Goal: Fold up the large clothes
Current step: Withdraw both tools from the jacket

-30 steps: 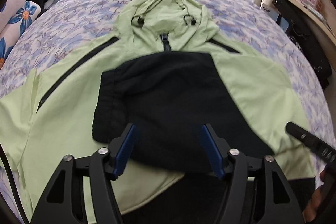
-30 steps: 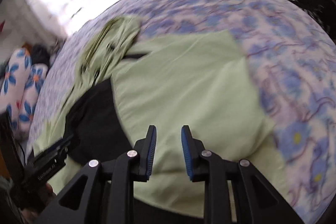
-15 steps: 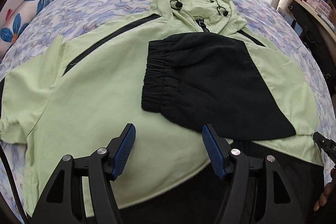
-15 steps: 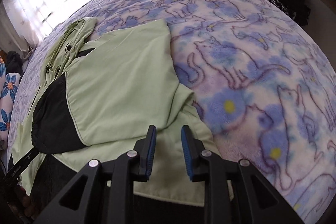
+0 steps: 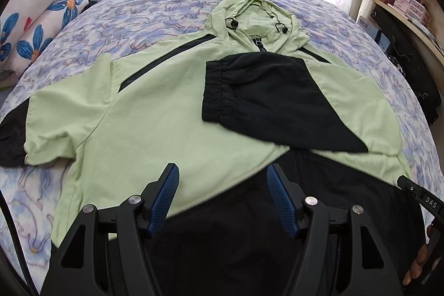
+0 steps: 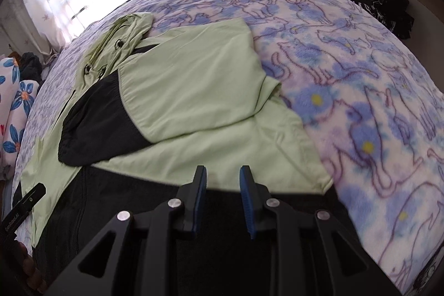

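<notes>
Fingers of our left gripper (image 5: 222,194) are standing wide and empty; those of our right gripper (image 6: 223,186) are hanging narrow, gripping nothing. We are hovering over the green hooded jacket (image 5: 155,113) lying on the bed (image 6: 360,79), hood at twelve o'clock, one black-cuffed sleeve (image 5: 266,99) folded across its chest.

Both wrist cameras are looking steeply down from close above, sharing the pale green hooded jacket (image 5: 172,113) (image 6: 194,90) with black cuffs.

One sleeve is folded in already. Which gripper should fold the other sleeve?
Probably the left gripper. The unfolded sleeve lies spread out on its side of the jacket, and its jaws are open and empty. The right gripper hangs over the side already folded.
</notes>
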The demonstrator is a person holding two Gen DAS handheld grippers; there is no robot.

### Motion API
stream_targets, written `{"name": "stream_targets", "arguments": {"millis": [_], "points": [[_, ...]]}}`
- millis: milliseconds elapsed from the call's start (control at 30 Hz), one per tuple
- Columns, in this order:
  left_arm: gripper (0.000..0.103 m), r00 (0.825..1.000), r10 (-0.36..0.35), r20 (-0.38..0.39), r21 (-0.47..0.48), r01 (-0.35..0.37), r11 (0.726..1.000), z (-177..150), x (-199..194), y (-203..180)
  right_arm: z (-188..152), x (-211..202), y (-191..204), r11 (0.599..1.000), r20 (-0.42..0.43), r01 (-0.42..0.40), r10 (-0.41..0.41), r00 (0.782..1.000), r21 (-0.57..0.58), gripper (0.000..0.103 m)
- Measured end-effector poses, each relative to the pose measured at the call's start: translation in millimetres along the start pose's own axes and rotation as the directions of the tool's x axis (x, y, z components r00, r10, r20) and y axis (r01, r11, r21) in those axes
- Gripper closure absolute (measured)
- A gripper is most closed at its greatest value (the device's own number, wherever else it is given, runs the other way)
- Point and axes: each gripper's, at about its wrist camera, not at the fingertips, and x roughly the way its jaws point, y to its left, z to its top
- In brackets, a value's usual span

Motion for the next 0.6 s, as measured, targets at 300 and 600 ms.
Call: {"name": "stream_targets", "arguments": {"millis": [300, 600], "points": [[0.039, 1.000, -0.004, -0.011, 0.029, 0.005, 1.000, -38.0, -31.4, 8.2, -47.0, -20.5, 28.7, 0.993, -0.011, -0.007, 0.006, 1.000, -0.117, 0.078], [0.039, 1.000, -0.009, -0.006, 0.029, 0.009, 1.000, -54.5, -64.9, 34.3, -78.4, -43.5, 68.2, 0.975, -0.024, -0.050, 0.045, 0.999, -0.219, 0.078]]}}
